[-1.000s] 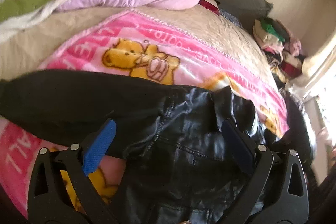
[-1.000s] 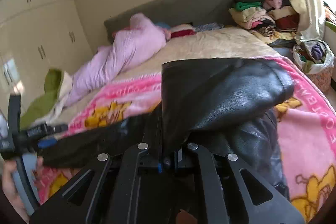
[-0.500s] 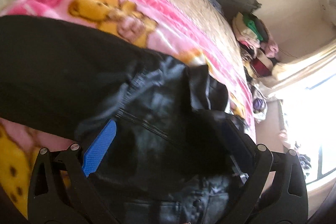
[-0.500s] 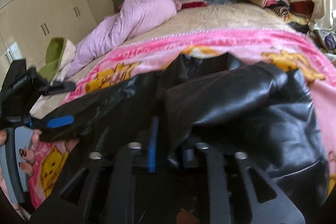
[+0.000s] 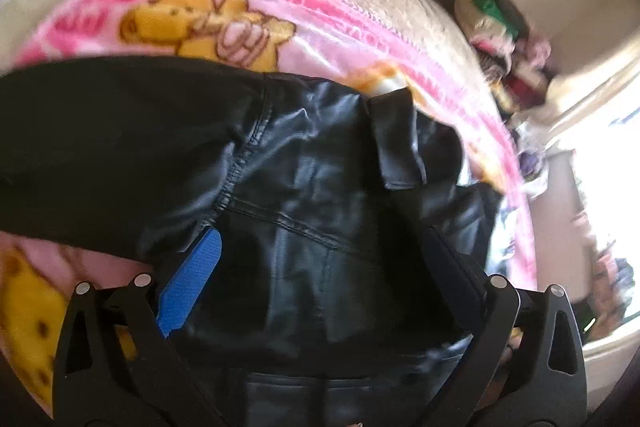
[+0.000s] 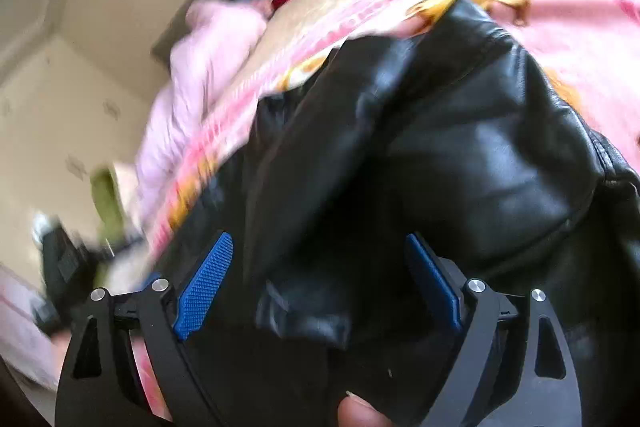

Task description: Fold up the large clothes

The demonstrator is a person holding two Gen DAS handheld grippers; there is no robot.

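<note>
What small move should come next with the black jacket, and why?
Probably draw the right tongs back clear of the black jacket: their jaws have just been opening, the leather lies loose between them on the pink blanket, and the left tongs are open too.

Motion blur smears the clothes pile [image 5: 500, 27] by the wall; the black jacket [image 5: 320, 187] runs off the frame's left edge, hiding much of the pink blanket [image 5: 320, 39].
</note>
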